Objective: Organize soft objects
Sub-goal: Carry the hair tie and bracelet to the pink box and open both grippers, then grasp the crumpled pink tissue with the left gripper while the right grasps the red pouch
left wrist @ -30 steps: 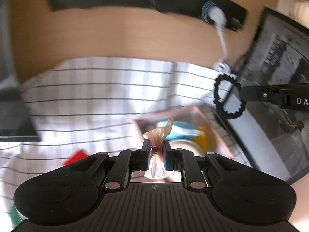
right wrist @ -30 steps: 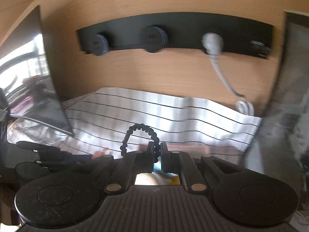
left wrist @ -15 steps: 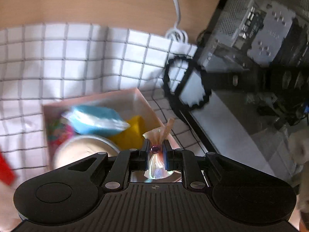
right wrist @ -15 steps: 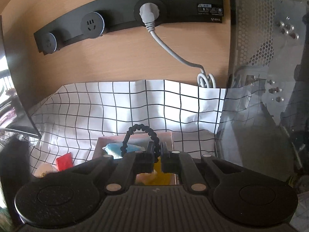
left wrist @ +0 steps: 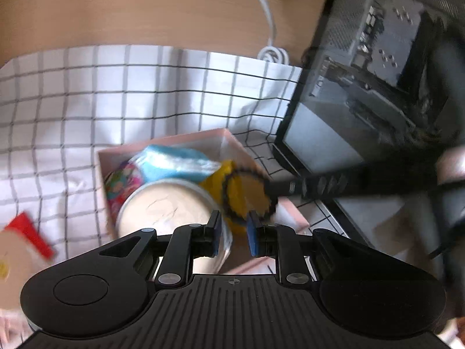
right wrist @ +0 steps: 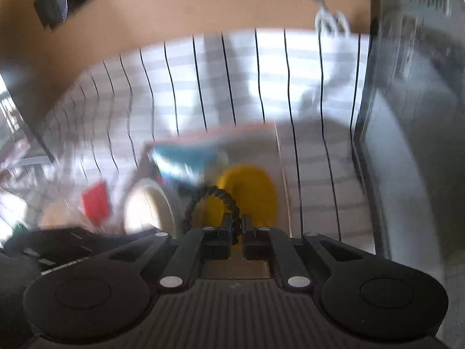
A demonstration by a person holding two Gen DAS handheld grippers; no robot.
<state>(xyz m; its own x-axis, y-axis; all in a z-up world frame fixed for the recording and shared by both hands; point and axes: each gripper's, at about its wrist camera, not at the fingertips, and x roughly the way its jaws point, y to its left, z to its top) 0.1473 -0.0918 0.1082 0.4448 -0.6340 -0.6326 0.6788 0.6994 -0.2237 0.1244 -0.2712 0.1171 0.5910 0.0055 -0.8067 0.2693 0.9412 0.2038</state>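
Grippers converge over the pink box [left wrist: 232, 139] on the checked cloth [left wrist: 116, 93]. The left gripper [left wrist: 234, 234], which half a second ago pinched a small peach-coloured wrapped trinket, now stands with its blue-padded jaws apart and nothing between them; the trinket is not visible in either view, so it has probably dropped into the box, out of sight behind the fingers. That would leave one more soft item stowed. The right gripper [right wrist: 237, 228] is clamped on a black scalloped hair tie [right wrist: 213, 196], the ring standing up from its fingertips directly above the box's yellow item [right wrist: 250, 183].

The left wrist view is the sharper one. It shows the box's contents plainly: a blue packet [left wrist: 174, 160], a floral-patterned round piece [left wrist: 122, 180] and a cream-topped round container [left wrist: 165, 209] beside the yellow one, with the right tool reaching in from the computer-case [left wrist: 377, 72] side of the box, hair tie [left wrist: 247, 195] at its tip. The right wrist view is heavily smeared by motion, but shows what the left cannot: the tie's actual pinch point between nearly shut jaws. A red object [left wrist: 32, 232] lies on the cloth outside the box, on the side away from the case.
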